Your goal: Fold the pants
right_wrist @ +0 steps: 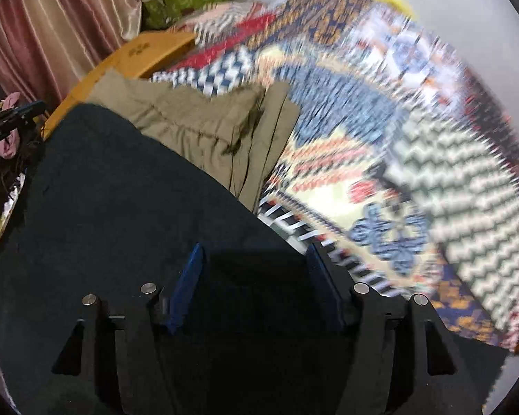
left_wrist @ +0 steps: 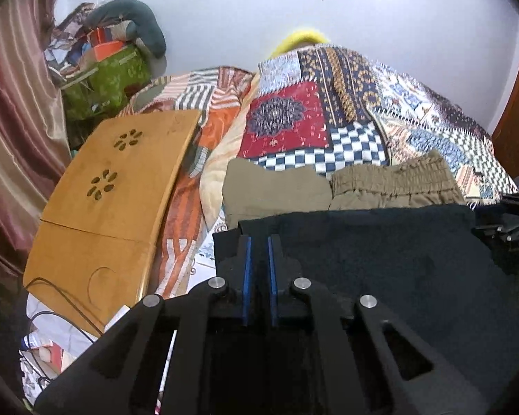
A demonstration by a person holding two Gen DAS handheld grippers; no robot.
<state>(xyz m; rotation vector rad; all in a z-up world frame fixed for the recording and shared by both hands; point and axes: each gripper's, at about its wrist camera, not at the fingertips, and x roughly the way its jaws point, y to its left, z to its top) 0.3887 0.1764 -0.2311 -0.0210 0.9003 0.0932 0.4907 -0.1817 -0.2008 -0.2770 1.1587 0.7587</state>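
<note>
left gripper (left_wrist: 258, 242): pads nearly together, pinching the near-left edge of the dark pants (left_wrist: 380, 259) to lift it for a fold | right gripper (right_wrist: 256, 259): spread wide over the dark cloth, holding nothing | dark pants: on the bed, nearest | olive pants (left_wrist: 346, 186): already folded, just behind, overlapped | patchwork quilt (left_wrist: 328, 103) beyond | wooden lap desk (left_wrist: 114, 186) to the left

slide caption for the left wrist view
Left claw nearly shut over dark pants, folded khaki pants beyond on the patchwork quilt.
</note>
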